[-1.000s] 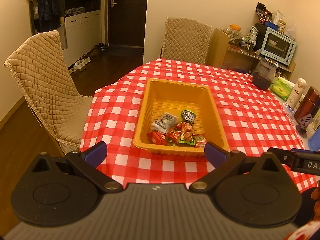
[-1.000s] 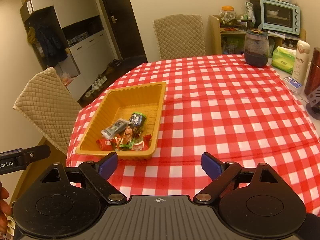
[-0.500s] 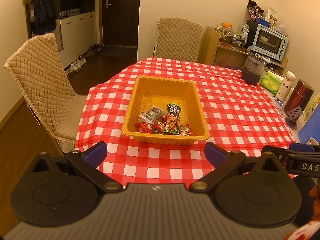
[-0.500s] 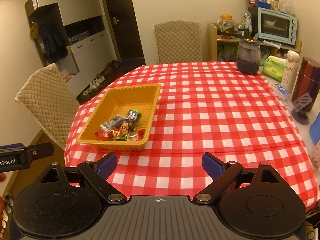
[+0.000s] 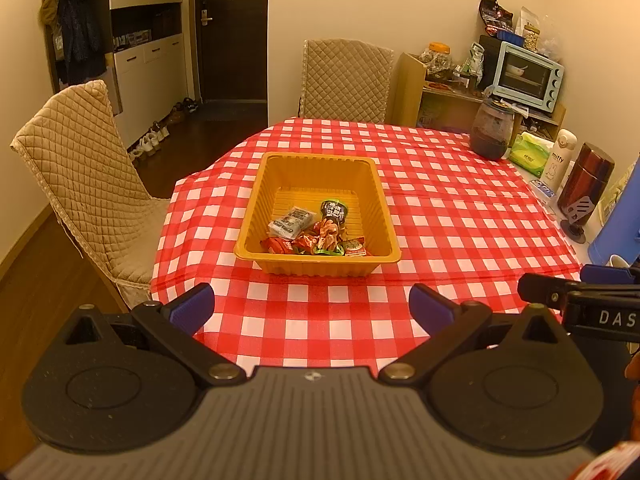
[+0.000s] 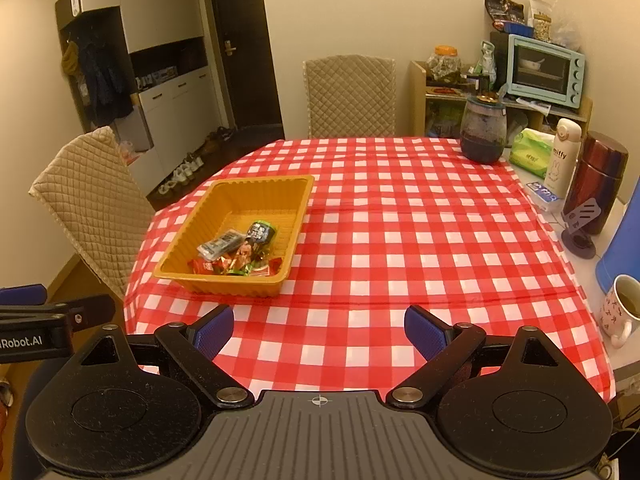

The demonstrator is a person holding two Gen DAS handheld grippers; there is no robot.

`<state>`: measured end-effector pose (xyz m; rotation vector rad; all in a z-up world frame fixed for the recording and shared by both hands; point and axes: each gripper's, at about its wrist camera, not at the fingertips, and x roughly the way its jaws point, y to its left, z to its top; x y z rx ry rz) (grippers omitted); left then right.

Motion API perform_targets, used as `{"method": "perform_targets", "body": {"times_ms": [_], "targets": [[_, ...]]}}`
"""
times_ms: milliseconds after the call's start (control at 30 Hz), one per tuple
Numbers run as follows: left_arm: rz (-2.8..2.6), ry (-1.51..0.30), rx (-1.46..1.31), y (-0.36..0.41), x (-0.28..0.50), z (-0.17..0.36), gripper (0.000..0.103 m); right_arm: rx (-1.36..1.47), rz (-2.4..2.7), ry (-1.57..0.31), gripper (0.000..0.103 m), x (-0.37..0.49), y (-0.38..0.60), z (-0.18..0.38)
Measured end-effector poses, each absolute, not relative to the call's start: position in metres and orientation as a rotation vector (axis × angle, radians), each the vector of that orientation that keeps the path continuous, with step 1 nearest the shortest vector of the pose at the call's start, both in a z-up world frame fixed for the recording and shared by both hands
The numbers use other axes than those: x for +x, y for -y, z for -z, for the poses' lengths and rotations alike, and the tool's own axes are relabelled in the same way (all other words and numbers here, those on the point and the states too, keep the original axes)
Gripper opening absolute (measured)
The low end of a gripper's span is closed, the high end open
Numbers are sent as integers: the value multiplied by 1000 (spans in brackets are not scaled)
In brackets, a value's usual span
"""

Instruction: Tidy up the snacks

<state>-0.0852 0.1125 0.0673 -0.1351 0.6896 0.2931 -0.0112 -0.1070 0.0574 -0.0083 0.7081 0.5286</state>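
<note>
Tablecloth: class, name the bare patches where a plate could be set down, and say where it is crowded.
Bare cloth lies between the basket and the dark jar, and along the near edge in front of the basket. The far side by the chair is bare too. The right edge is crowded: tissue pack, white bottle, red flask, mug.

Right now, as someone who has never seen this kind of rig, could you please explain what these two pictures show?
A person holds a two-finger tool in each hand, with a camera on each looking along its fingers. One picture is from the left gripper, the other from the right gripper. Both are open and hold nothing. On the table's red checked cloth stands a yellow tray containing wrapped snacks. At the far right edge stand a dark jar and a white bottle.
</note>
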Motion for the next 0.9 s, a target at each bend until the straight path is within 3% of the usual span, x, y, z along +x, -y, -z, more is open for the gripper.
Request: {"method": "perform_targets", "body": {"times_ms": [900], "targets": [[-285, -682, -126, -110, -82, -66, 103, -8, -538, -715, 92, -11, 106, -58]]}}
